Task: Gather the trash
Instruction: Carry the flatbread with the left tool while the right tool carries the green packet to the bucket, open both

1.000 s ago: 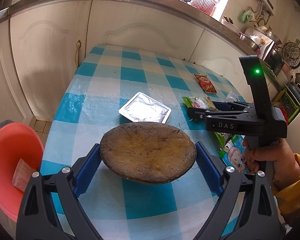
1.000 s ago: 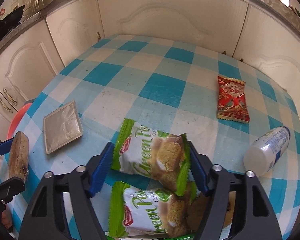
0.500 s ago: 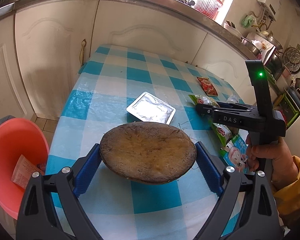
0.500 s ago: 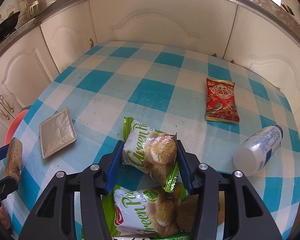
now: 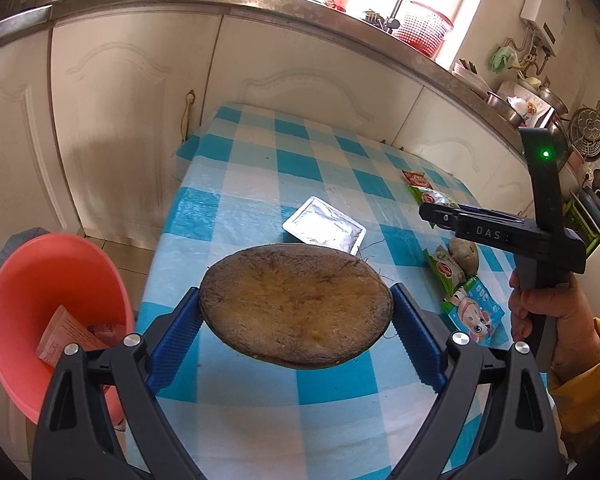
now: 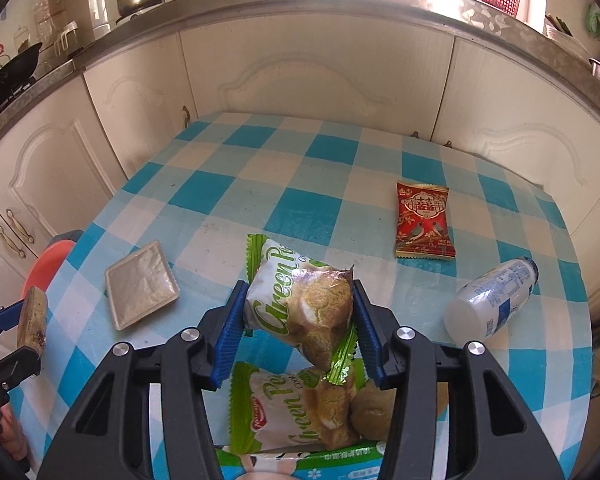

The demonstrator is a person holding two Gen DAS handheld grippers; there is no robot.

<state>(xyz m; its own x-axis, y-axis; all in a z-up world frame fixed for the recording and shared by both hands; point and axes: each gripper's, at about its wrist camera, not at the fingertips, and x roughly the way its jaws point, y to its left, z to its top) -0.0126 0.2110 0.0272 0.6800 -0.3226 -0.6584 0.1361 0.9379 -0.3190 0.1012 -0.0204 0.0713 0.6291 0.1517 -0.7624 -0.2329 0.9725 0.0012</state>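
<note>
My left gripper [image 5: 294,294] is shut on a flat, round brown disc [image 5: 296,312] with a fibrous rim, held above the near left part of the checked table [image 5: 260,168]. A red bucket [image 5: 48,280] stands on the floor to the left, with paper wrappers inside. My right gripper [image 6: 298,290] is shut on a green cookie packet [image 6: 300,308], which hangs tilted just above the cloth. Under it lie a second green cookie packet [image 6: 288,408] and a brown lump [image 6: 370,412]. In the right wrist view the disc [image 6: 32,322] shows edge-on at the far left.
A foil tray [image 6: 140,284] lies left of centre, a red snack packet [image 6: 424,220] farther back on the right, and a white bottle [image 6: 492,300] on its side near the right edge. A blue-green wrapper [image 6: 300,464] lies at the near edge. Cabinets wall the far side.
The right gripper's jaws closed on the green cookie packet and lifted it off the cloth. The left gripper drifted with the disc, and the bucket now shows more fully.
</note>
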